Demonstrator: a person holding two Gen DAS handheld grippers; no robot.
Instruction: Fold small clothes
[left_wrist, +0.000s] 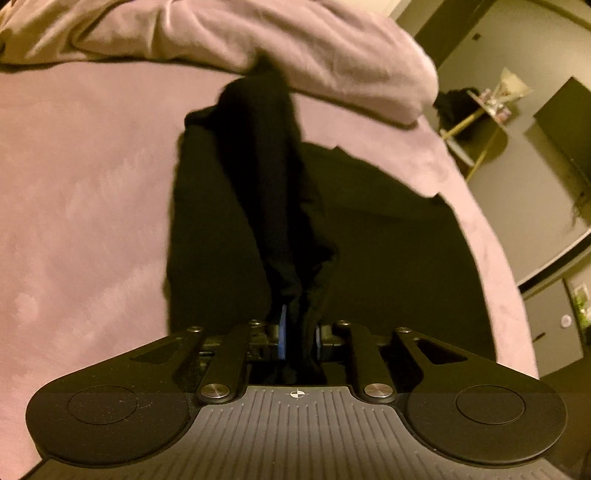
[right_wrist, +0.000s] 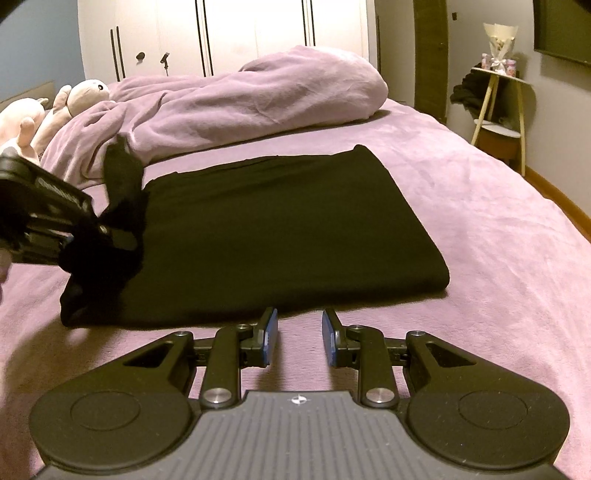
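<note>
Black garment (right_wrist: 280, 225) lying folded flat on the purple bed (right_wrist: 461, 236). Left gripper (left_wrist: 298, 332) pinched tight on a bunched strip of it, lifted off the left edge. Right gripper (right_wrist: 299, 326) parked just in front, jaws apart, holding nothing.

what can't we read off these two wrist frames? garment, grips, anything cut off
- Black garment, both views: type and fold layers unreadable; dark fabric shows no seams.
- Left gripper, left wrist view: the bunched cloth it pinches covers the pad tips.
- Same gripper, right wrist view: body cut by the frame's left edge; cloth hides the jaws.
- Plush toys, right wrist view: cut at the left edge.
- Right gripper: open, nothing between.
</note>
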